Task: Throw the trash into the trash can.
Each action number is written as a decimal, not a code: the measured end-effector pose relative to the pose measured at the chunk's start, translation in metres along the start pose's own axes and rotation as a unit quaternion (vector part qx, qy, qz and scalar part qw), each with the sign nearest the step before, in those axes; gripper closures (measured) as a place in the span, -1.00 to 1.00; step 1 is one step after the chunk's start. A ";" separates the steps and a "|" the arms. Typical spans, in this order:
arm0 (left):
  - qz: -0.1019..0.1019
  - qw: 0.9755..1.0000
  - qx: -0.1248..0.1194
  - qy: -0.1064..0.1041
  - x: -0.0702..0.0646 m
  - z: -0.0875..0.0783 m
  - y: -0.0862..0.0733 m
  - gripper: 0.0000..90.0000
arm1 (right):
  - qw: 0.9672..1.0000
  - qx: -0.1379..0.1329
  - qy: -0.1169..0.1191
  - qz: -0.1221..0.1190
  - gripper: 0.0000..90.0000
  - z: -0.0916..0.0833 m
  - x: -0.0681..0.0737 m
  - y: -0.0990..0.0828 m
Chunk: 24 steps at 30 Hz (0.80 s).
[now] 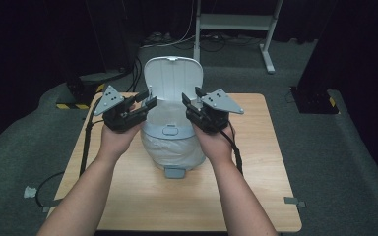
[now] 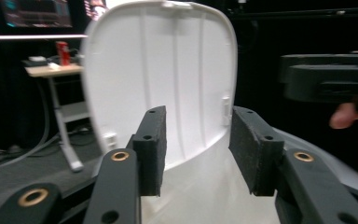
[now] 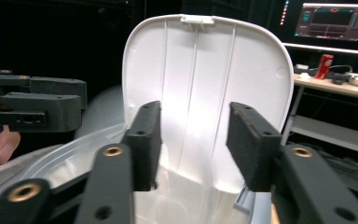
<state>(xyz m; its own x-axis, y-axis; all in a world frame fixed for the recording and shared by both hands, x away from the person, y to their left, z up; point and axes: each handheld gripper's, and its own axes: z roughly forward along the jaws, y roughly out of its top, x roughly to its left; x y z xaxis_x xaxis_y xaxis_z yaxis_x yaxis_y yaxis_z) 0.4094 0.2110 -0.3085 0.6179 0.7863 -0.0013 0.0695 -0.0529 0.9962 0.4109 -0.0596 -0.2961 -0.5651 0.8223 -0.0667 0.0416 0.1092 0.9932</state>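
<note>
A small white pedal bin [image 1: 172,130] stands at the middle of the wooden table [image 1: 128,206], its lid [image 1: 172,78] raised upright at the back and its pedal [image 1: 173,172] facing the person. Crinkled white plastic [image 1: 174,152] covers its body. My left gripper [image 1: 145,101] hovers at the bin's left rim and my right gripper [image 1: 192,99] at its right rim, both pointing at the lid. In the left gripper view the jaws of the left gripper [image 2: 196,137] stand apart with nothing between the pads. The right gripper [image 3: 193,137] is open too, framing the lid [image 3: 205,93].
Behind the table stands a white desk frame [image 1: 236,22] with cables on the floor. Black stands flank the table at left [image 1: 86,86] and right [image 1: 315,93]. A side desk with a red can [image 2: 61,51] and a monitor [image 3: 335,21] lie farther off.
</note>
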 end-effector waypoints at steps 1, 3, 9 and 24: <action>0.003 1.000 -0.009 0.009 0.004 -0.007 -0.002 0.22 | 1.000 0.000 -0.001 0.000 0.19 -0.002 0.000 -0.001; 0.011 1.000 -0.016 0.022 0.008 -0.015 -0.006 0.22 | 1.000 -0.004 -0.003 -0.005 0.19 -0.008 -0.002 -0.004; 0.013 0.998 -0.016 0.057 0.024 -0.027 -0.020 0.35 | 1.000 -0.013 -0.018 -0.010 0.20 -0.029 -0.010 -0.012; -0.018 0.993 0.073 0.091 0.051 -0.008 -0.092 0.54 | 0.996 0.046 -0.075 0.015 0.36 -0.036 -0.051 -0.086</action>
<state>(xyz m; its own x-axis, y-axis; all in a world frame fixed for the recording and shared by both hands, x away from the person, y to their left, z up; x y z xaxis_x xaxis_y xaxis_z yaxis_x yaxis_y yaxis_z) 0.4283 0.2613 -0.3994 0.4619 0.8869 -0.0073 0.2099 -0.1014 0.9725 0.4065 -0.1309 -0.3745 -0.4340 0.8991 -0.0566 0.1361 0.1275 0.9825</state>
